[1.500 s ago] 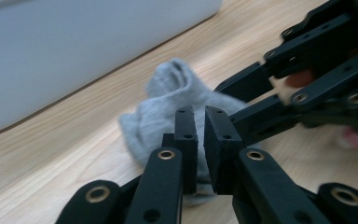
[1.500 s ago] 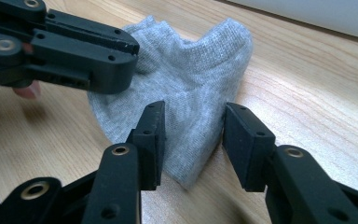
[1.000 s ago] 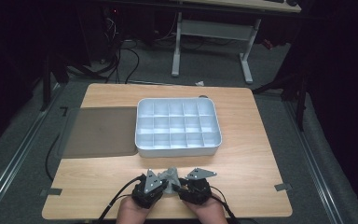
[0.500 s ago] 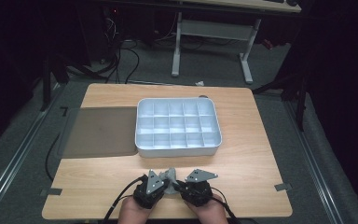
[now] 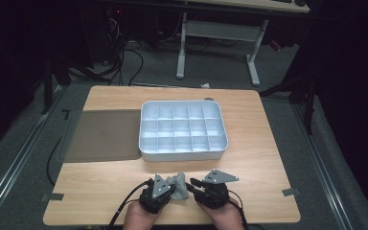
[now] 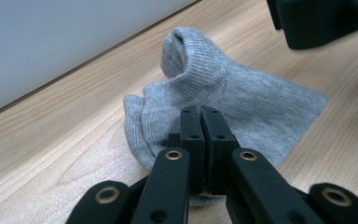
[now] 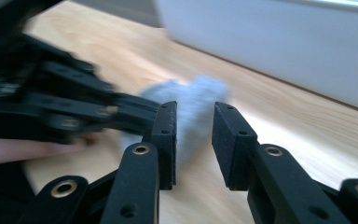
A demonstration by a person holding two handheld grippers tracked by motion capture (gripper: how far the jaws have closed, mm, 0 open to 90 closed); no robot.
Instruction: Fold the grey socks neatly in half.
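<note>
Low in the frame, the left claw (image 6: 200, 140) clamps the small grey knitted sock (image 6: 223, 93) against the wooden tabletop (image 5: 100, 182), anchoring it; the right claw (image 7: 193, 140), having just been opening, stands apart before it.

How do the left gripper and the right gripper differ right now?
The left gripper has its jaws shut on the grey sock; the right gripper has a gap between its jaws and has just been opening, gripping nothing. Both are black, two-jawed and hand-held beside the sock.
</note>
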